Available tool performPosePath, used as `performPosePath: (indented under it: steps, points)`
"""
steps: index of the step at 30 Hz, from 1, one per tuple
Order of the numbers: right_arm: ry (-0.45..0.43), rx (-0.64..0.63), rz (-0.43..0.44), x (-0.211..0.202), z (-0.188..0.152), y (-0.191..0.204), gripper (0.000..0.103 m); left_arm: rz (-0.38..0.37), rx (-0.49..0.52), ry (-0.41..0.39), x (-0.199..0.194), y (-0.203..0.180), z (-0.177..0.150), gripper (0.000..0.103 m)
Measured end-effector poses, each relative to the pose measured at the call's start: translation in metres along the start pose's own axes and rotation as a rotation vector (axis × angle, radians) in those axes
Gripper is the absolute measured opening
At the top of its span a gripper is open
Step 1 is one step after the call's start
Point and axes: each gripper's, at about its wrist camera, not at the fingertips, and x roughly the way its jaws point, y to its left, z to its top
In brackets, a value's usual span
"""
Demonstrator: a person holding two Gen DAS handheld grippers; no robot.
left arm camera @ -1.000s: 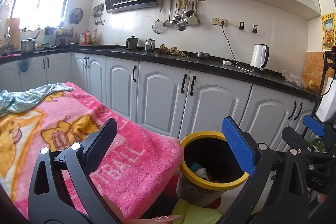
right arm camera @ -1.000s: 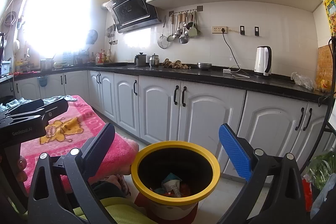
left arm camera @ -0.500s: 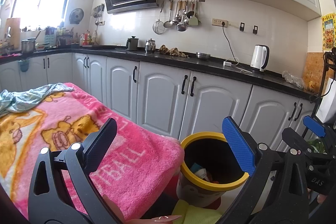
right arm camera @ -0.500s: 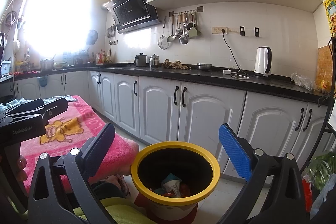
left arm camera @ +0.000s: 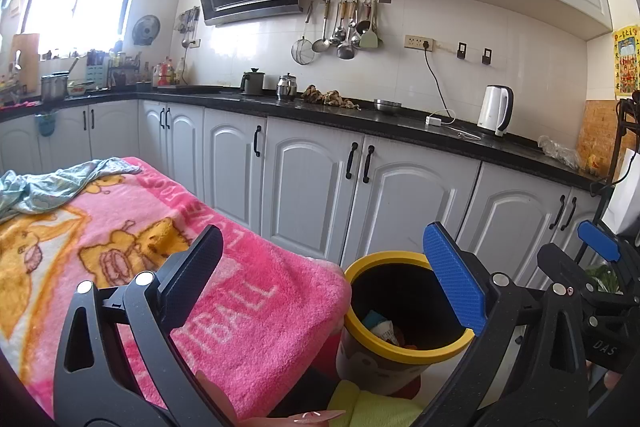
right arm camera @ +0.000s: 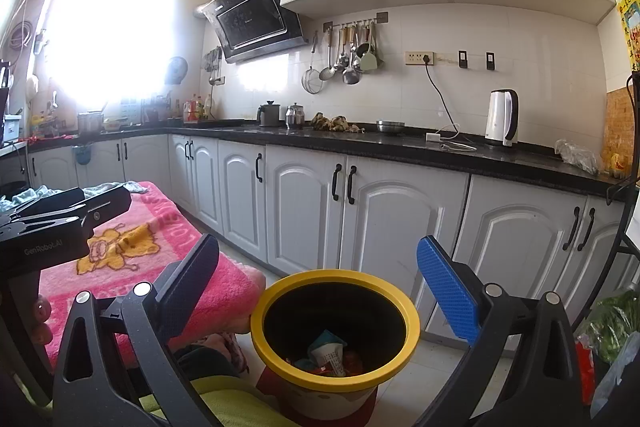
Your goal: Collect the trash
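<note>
A bin with a yellow rim (right arm camera: 414,331) stands on the floor in front of the white cabinets, beside the table's corner. Crumpled wrappers and packets (right arm camera: 328,351) lie in its bottom. My right gripper (right arm camera: 317,245) hangs open and empty just above and in front of the bin. My left gripper (left arm camera: 322,233) is open too, with nothing between its fingers, over the corner of the pink blanket (left arm camera: 248,307), with the bin (left arm camera: 400,347) to its right. In the left wrist view the right gripper's blue pad (left arm camera: 598,245) shows at the far right.
A pink cartoon blanket (right arm camera: 152,227) covers the table on the left, with a light blue cloth (left arm camera: 48,183) bunched at its far end. White cabinets (right arm camera: 304,211) under a black counter run behind the bin. A bag of greens (right arm camera: 612,323) sits low right.
</note>
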Motion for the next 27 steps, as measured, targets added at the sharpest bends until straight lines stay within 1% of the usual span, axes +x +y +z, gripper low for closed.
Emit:
performPosePath:
  steps: [21, 27]
  points:
    - [0.003, -0.002, 0.0, -0.0005, 0.0025, 0.002, 0.097, 0.002, -0.001, 0.001, -0.0012, -0.0021, -0.001, 0.092]
    - [-0.001, -0.004, -0.003, -0.0005, 0.0034, 0.0022, 0.097, 0.003, -0.006, 0.013, 0.0, -0.0038, -0.001, 0.092]
